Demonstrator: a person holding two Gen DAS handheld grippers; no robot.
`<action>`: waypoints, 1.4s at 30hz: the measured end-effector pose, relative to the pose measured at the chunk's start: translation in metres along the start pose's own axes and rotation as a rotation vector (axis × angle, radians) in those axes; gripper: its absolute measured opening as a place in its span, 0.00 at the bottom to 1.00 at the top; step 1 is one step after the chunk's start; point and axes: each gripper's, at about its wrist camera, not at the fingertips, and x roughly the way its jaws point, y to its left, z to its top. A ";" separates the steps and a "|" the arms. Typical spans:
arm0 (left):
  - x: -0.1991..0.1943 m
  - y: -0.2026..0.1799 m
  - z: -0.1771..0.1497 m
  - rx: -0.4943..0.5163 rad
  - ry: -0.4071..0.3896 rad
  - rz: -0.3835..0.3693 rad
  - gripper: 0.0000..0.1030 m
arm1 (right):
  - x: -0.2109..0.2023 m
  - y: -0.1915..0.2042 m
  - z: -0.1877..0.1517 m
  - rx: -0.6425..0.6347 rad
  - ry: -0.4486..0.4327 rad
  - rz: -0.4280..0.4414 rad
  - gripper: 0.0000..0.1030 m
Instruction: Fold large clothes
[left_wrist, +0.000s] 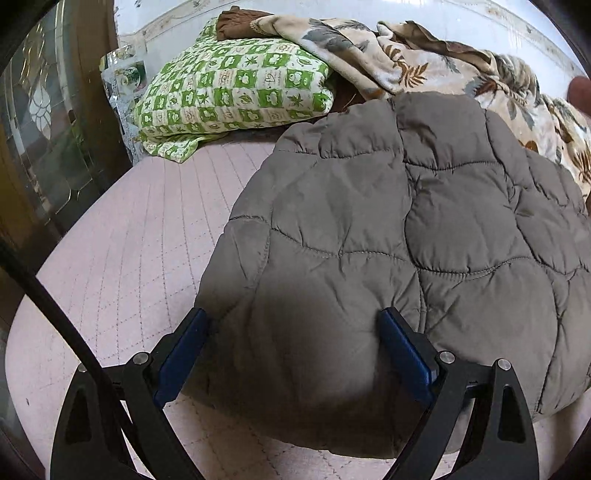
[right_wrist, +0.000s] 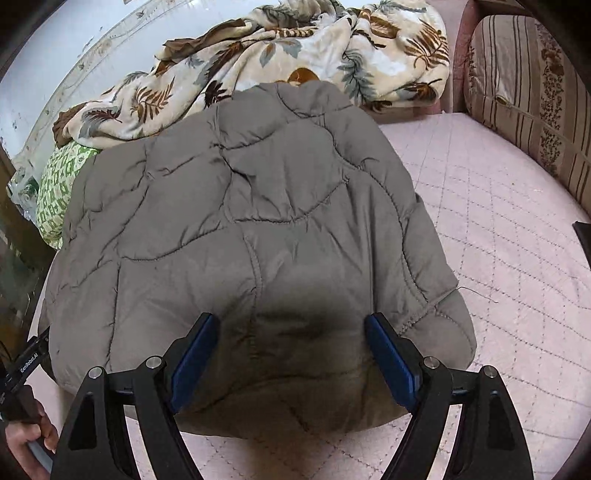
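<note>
A grey-brown quilted puffer jacket (left_wrist: 406, 229) (right_wrist: 258, 221) lies bunched flat on the pink quilted bed cover (left_wrist: 140, 236) (right_wrist: 498, 229). My left gripper (left_wrist: 295, 326) hangs open over the jacket's near left corner, its blue pads (left_wrist: 184, 354) wide apart with padded fabric bulging between them. My right gripper (right_wrist: 291, 321) is open over the near right part, and its blue pads (right_wrist: 391, 358) straddle a shadowed fold. Neither pair of pads squeezes the cloth. The left tool's body (right_wrist: 26, 365) and the hand (right_wrist: 29, 439) holding it show at the right wrist view's lower left edge.
A green checked pillow (left_wrist: 236, 92) (right_wrist: 55, 192) and a crumpled leaf-print blanket (left_wrist: 424, 62) (right_wrist: 277, 59) lie behind the jacket. A striped cushion (right_wrist: 524, 92) stands at the right side. A glass-fronted cabinet (left_wrist: 48, 147) borders the bed's left side.
</note>
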 end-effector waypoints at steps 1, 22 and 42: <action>0.000 -0.001 0.000 0.004 -0.002 0.003 0.91 | 0.000 0.000 -0.001 -0.002 0.001 0.000 0.84; -0.025 -0.017 0.017 -0.001 -0.155 -0.048 0.91 | -0.025 0.011 0.017 0.013 -0.200 -0.014 0.84; 0.012 -0.028 0.014 0.041 -0.092 -0.094 0.92 | 0.016 0.015 0.016 -0.022 -0.086 -0.083 0.89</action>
